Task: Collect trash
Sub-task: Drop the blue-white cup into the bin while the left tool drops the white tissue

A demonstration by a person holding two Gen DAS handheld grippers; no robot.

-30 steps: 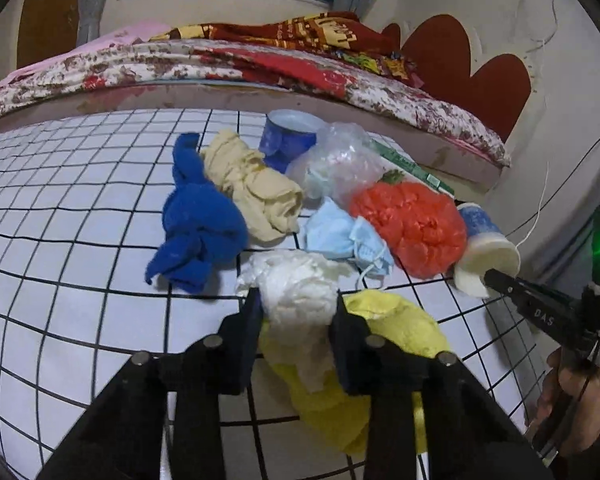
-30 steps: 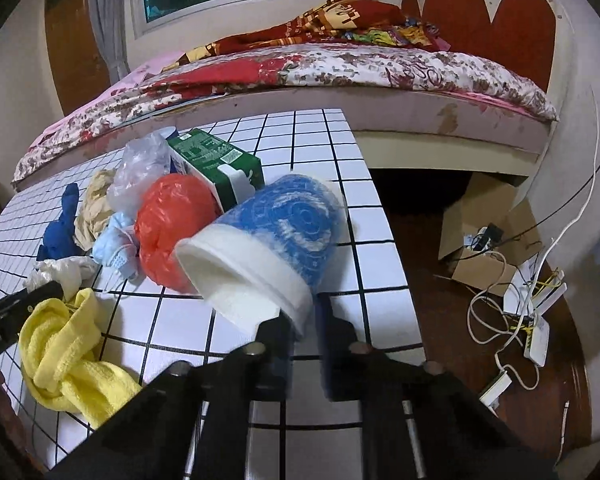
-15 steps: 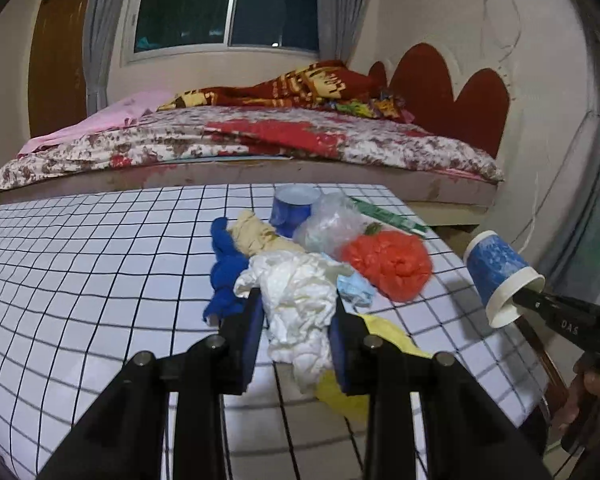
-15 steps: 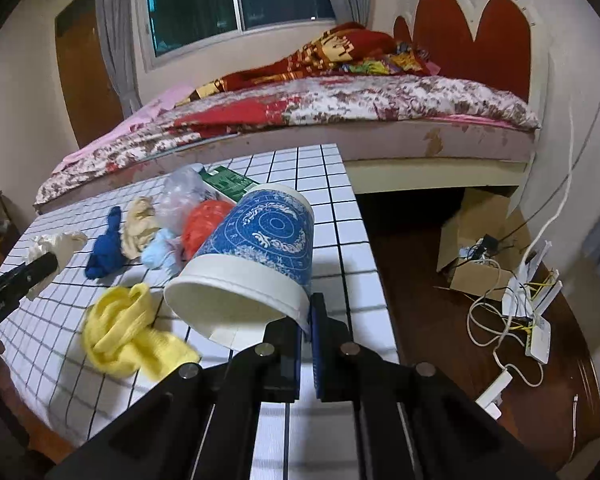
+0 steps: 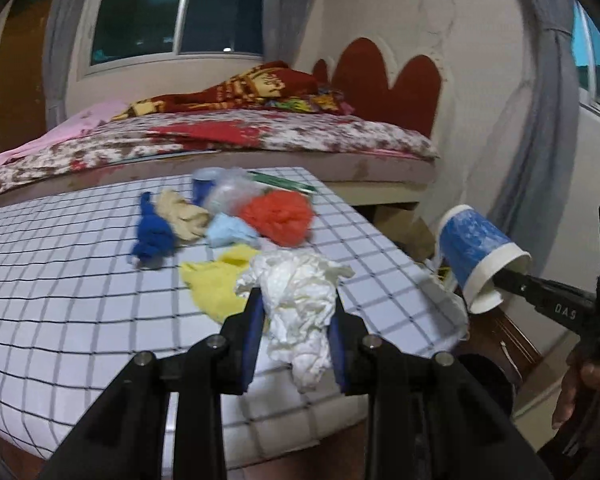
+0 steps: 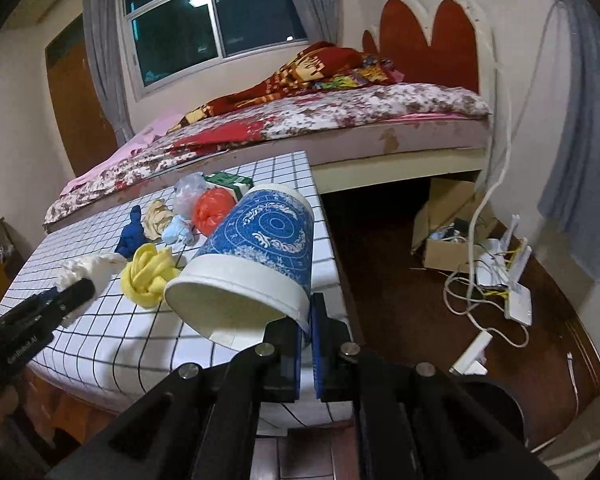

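Two grippers hold trash above a checked table beside a bed

The left gripper [image 5: 296, 312] is clamped on a crumpled white tissue wad [image 5: 300, 296] over the table [image 5: 60, 300]; the right gripper [image 6: 309, 320] pinches the rim of a blue-patterned paper cup [image 6: 256, 256], tilted mouth-down past the table's edge, while yellow, blue and orange scraps lie on the cloth

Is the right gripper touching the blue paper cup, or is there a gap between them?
Touching. In the right wrist view, the right gripper pinches the white rim of the blue paper cup between its two fingers, and the cup hangs tilted above the table edge.
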